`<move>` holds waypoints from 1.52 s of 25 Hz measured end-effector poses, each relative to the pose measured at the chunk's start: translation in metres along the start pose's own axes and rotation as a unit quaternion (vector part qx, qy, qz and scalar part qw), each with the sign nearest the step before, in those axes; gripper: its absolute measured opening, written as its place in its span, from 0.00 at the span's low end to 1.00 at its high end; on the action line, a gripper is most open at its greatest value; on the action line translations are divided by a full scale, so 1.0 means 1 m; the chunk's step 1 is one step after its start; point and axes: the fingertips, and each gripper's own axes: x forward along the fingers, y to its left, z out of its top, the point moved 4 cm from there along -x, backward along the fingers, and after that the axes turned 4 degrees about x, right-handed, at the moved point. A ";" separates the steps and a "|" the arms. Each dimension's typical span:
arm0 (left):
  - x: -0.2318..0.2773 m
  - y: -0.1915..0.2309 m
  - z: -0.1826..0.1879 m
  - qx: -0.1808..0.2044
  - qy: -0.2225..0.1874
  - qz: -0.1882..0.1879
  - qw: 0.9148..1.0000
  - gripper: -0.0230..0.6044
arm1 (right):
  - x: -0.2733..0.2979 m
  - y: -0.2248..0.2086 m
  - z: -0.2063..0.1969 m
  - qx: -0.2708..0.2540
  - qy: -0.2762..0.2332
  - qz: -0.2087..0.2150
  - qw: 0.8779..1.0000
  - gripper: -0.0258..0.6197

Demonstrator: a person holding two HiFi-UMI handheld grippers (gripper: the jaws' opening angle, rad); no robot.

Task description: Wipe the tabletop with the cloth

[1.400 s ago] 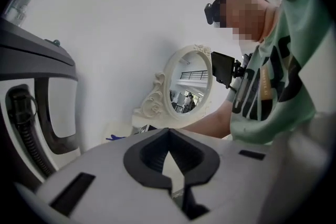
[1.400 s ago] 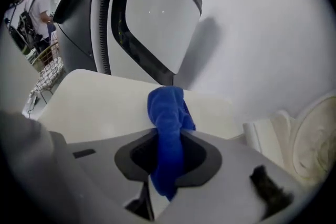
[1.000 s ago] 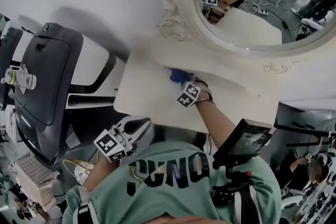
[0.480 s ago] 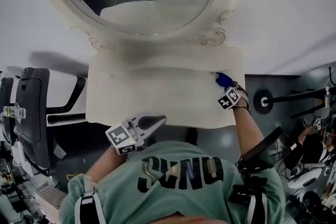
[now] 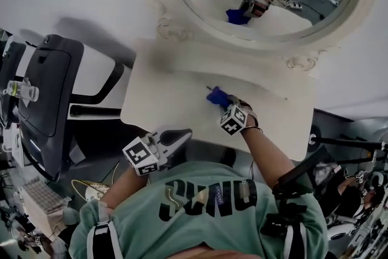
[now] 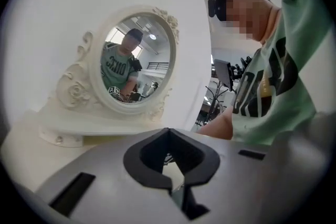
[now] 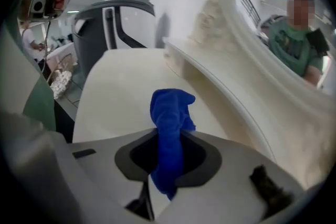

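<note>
Head view: a cream tabletop (image 5: 160, 103) stands against a white wall, and an oval mirror (image 5: 273, 6) in a carved cream frame rises from a low ledge along its far edge. The glass reflects the person's green shirt (image 5: 206, 203), the cloth and a marker cube. To the left of the table stands a dark exercise machine (image 5: 45, 94) with a small clear bottle (image 5: 21, 91) resting on it. More equipment crowds the floor at the right. Nothing lies on the tabletop between the cloth and the ledge.

The right gripper (image 5: 223, 103) reaches over the middle of the tabletop, with its marker cube toward the person. The blue cloth (image 5: 216, 96) sticks out of its front, close to the mirror's ledge. In the right gripper view, the right gripper (image 7: 167, 160) has its jaws closed tight on the cloth (image 7: 170, 118). The cloth runs up between them as a narrow bunched strip and ends in a crumpled tuft over the tabletop (image 7: 118, 92). Whether the tuft presses on the surface cannot be told. The mirror (image 7: 283, 29) runs along the right of this view and the dark machine (image 7: 113, 21) stands beyond the far end of the table.

The left gripper (image 5: 177, 137) is held just off the near edge of the table, in front of the person's chest and well apart from the cloth. In the left gripper view, the left gripper (image 6: 172, 182) has its jaw tips together with nothing between them. It faces the mirror (image 6: 135, 68) across the table.
</note>
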 end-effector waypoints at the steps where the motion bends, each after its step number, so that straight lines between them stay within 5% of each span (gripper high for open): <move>1: -0.027 0.014 0.000 0.000 -0.002 0.015 1.000 0.05 | 0.019 0.029 0.047 -0.026 -0.014 0.024 0.999 0.16; 4: -0.108 0.055 0.001 -0.007 -0.013 0.061 0.998 0.05 | 0.074 0.104 0.170 -0.092 -0.043 0.073 0.992 0.16; 7: -0.173 0.083 -0.005 -0.017 -0.017 0.099 0.995 0.05 | 0.114 0.158 0.246 -0.133 -0.043 0.107 0.984 0.16; 13: -0.205 0.096 -0.017 -0.032 -0.022 0.112 0.993 0.05 | 0.138 0.172 0.250 -0.129 -0.012 0.115 0.985 0.16; 18: -0.137 0.070 -0.010 -0.008 -0.008 0.056 0.998 0.05 | 0.098 0.103 0.151 -0.068 0.027 0.090 0.993 0.16; 24: 0.011 -0.018 -0.003 0.002 0.007 -0.039 0.999 0.05 | -0.012 -0.018 -0.087 0.050 0.094 0.023 0.994 0.16; 30: 0.129 -0.105 -0.009 0.007 0.032 -0.117 0.993 0.05 | -0.117 -0.103 -0.306 0.148 0.171 -0.043 0.973 0.16; 34: 0.143 -0.120 -0.012 0.013 0.045 -0.118 0.992 0.05 | -0.132 -0.117 -0.338 0.170 0.181 -0.056 0.967 0.16; 38: 0.111 -0.106 -0.013 0.008 0.030 -0.088 0.996 0.05 | -0.125 -0.103 -0.302 0.182 0.178 -0.046 0.966 0.16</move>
